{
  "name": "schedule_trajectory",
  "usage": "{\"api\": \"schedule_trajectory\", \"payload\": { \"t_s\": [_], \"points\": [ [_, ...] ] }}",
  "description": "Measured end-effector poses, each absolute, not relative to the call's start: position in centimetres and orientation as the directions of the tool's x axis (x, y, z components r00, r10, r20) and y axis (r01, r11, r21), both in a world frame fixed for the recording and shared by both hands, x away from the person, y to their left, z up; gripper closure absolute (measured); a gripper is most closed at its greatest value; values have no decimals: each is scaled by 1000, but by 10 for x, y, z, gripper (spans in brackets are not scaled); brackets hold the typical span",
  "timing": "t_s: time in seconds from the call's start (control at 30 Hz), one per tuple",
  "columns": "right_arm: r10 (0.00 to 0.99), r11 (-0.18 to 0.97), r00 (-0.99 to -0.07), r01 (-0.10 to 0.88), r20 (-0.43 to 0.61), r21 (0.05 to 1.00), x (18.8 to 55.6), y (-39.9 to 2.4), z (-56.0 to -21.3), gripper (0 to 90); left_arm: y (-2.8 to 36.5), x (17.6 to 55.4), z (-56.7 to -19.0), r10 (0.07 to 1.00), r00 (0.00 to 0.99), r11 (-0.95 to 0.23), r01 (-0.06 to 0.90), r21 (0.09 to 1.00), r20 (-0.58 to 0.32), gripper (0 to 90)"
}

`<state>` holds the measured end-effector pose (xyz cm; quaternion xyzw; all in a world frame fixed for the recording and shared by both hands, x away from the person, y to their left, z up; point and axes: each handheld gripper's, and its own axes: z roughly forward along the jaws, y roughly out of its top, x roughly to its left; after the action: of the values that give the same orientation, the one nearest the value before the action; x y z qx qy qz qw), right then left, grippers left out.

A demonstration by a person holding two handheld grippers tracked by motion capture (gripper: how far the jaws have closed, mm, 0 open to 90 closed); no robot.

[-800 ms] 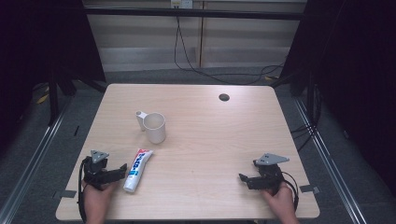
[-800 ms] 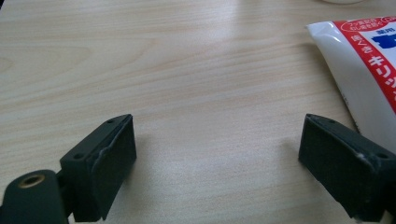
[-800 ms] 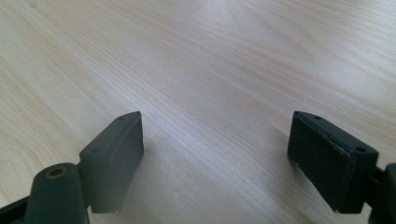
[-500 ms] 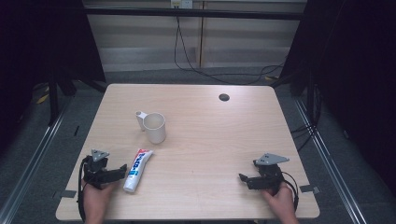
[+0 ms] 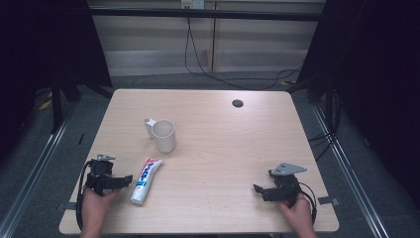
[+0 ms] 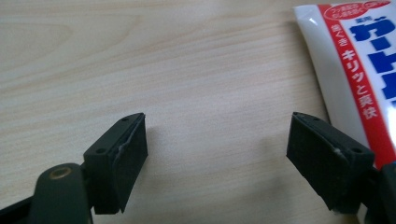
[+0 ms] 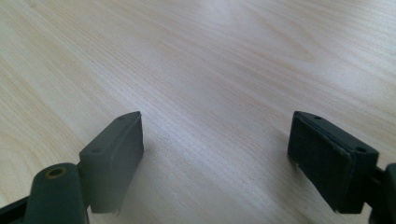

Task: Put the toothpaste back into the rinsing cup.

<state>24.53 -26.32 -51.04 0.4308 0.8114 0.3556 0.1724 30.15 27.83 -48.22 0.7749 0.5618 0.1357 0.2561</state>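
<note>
A white toothpaste tube (image 5: 144, 180) with red and blue print lies flat near the table's front left; in the left gripper view the tube (image 6: 359, 74) lies just beyond the right jaw. My left gripper (image 5: 130, 178) rests on the table just left of it, open, with only bare wood between the jaws (image 6: 217, 149). A cream mug (image 5: 163, 135) stands upright farther back, handle to the left. My right gripper (image 5: 256, 189) rests at the front right, open over bare tabletop (image 7: 217, 149).
The wooden table (image 5: 223, 144) has a round dark cable hole (image 5: 237, 103) near its back edge. Dark curtains flank both sides, and cables hang behind the table.
</note>
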Motion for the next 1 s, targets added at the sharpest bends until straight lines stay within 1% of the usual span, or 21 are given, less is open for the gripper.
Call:
{"api": "schedule_trajectory", "payload": {
  "t_s": [0.13,0.23,0.5,0.63,0.77,1.0],
  "points": [
    [822,376,-569,577,27,725,245,-263,-510,179,275,304,-473,931,350,-242,807,539,-105,212],
    [823,374,-567,579,28,724,245,-263,-510,178,273,306,-468,925,366,-263,807,528,-98,212],
    [822,376,-569,577,27,725,245,-263,-510,178,262,313,-455,907,403,-294,814,501,-122,212],
    [822,375,-569,577,27,726,245,-263,-510,178,256,318,-450,897,425,-321,813,485,-119,212],
    [822,375,-569,577,27,725,245,-263,-510,179,250,322,-447,894,431,-332,822,464,-124,212],
    [822,376,-569,577,27,725,245,-263,-510,179,243,326,-442,891,434,-335,824,456,-130,212]
  ]
}}
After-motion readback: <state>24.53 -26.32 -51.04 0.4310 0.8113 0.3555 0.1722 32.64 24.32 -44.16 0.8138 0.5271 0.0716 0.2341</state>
